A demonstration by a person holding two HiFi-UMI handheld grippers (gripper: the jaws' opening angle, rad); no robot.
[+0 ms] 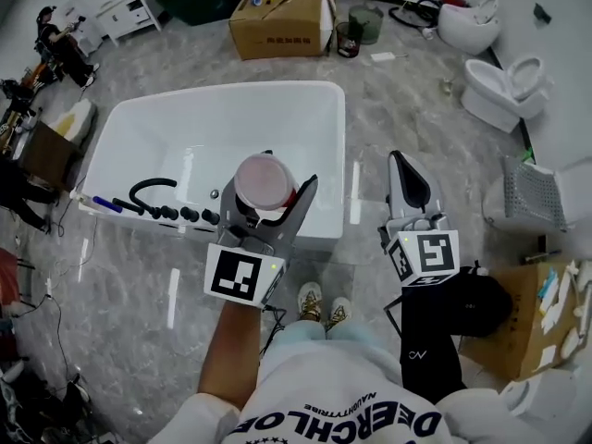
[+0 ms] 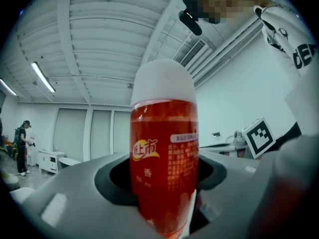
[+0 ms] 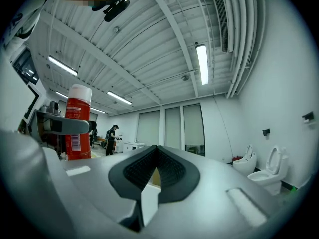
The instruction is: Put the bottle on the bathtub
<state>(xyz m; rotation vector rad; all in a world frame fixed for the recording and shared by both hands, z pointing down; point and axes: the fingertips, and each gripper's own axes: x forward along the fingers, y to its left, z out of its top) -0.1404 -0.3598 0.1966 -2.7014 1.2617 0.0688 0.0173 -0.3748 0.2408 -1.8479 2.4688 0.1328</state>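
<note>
Currently you pinch the red bottle upright, cap up, between your left gripper's jaws, above the white bathtub's near rim, likely ready to stand it there. Your right gripper, jaws pressed together on nothing, hangs clear beside it.

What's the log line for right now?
left gripper: shut on red plastic bottle with white cap | right gripper: shut, empty | white bathtub: bottle not yet on it

Floor: grey marbled tile.
Bathtub: white, beneath and beyond left gripper jaws.
Box: cardboard, far beyond both jaws.
Toilets: beyond right gripper jaws, rightward.
</note>
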